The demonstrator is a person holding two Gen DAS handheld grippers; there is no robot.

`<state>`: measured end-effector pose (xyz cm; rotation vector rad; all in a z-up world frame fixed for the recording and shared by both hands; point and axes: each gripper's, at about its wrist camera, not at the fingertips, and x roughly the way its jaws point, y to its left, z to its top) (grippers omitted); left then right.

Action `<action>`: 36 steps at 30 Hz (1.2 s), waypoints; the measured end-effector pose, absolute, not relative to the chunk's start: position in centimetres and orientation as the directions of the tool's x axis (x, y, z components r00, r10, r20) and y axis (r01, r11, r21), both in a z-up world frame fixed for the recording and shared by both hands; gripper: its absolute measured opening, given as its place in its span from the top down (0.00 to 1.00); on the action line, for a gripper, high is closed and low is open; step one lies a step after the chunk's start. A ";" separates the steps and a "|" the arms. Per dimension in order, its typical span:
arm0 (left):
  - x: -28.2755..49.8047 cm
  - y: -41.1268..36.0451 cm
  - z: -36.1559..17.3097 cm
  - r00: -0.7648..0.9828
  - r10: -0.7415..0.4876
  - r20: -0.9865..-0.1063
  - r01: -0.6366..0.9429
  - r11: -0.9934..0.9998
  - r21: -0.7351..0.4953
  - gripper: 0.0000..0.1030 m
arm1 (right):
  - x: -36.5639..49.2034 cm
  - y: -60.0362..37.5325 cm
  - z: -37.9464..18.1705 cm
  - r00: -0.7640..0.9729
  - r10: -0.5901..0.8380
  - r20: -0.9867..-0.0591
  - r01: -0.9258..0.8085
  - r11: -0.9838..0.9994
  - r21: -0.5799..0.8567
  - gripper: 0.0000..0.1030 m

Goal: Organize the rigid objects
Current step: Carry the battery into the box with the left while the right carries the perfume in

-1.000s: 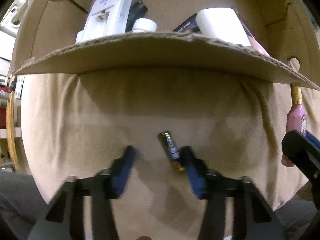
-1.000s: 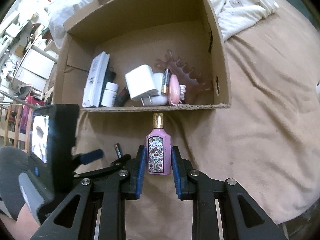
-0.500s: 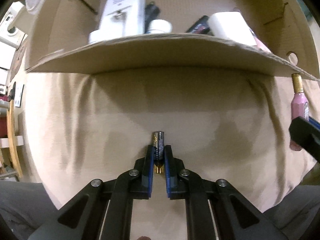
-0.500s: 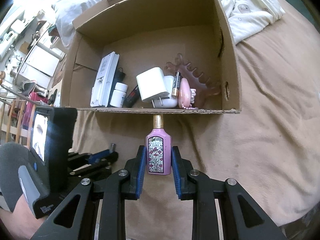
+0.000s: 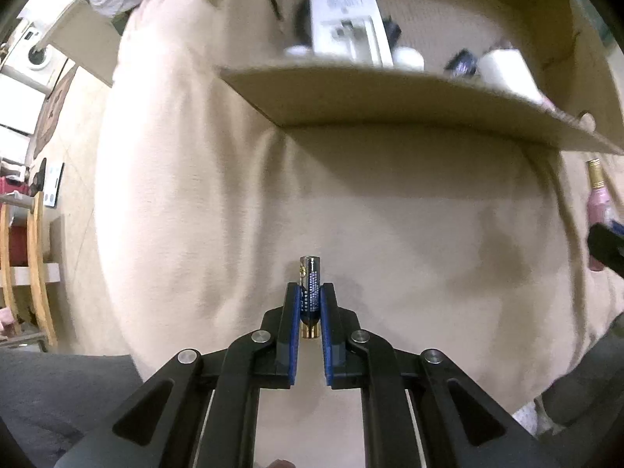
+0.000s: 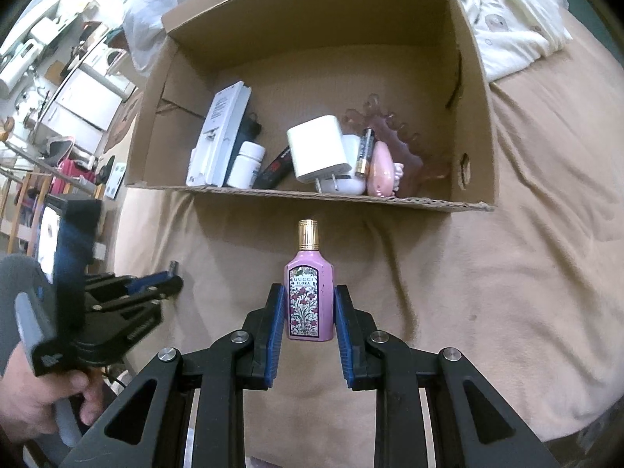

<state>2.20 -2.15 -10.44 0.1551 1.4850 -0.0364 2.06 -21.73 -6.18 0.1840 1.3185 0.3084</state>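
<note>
My left gripper is shut on a dark battery with a gold end and holds it above the tan blanket, in front of the cardboard box. It also shows in the right wrist view. My right gripper is shut on a pink perfume bottle with a gold cap, held upright before the box. The bottle also shows at the right edge of the left wrist view.
The box holds a white flat device, a white pill bottle, a white charger, another battery, a pink item and a pink hair claw. White bedding lies behind it.
My left gripper has closed on the battery, lifted it off the blanket and shifted left. My right gripper still holds the perfume bottle and has risen slightly.
</note>
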 end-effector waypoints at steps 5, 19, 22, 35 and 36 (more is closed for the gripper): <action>2.2 -1.3 -6.5 0.152 0.020 -0.988 0.113 0.993 0.038 0.91 | 2.1 -21.3 -5.8 0.223 0.349 -0.910 -0.139 0.936 0.325 0.75; 6.1 -1.8 1.3 0.379 -0.038 -0.925 0.155 0.988 0.023 0.91 | 3.4 -21.8 -1.3 0.360 0.478 -0.801 -0.177 0.878 0.444 0.75; 7.4 -2.3 1.7 0.385 -0.050 -0.921 0.154 0.988 0.011 0.91 | 4.3 -22.4 -0.4 0.398 0.476 -0.785 -0.161 0.878 0.451 0.75; 12.7 -5.3 -0.2 0.387 -0.048 -0.921 0.203 0.979 0.034 0.91 | 10.5 -23.6 -1.1 0.412 0.397 -0.820 -0.119 0.916 0.384 0.75; 13.2 -5.7 -0.6 0.384 -0.048 -0.922 0.210 0.977 0.036 0.91 | 10.8 -23.5 -1.3 0.407 0.391 -0.826 -0.121 0.919 0.375 0.75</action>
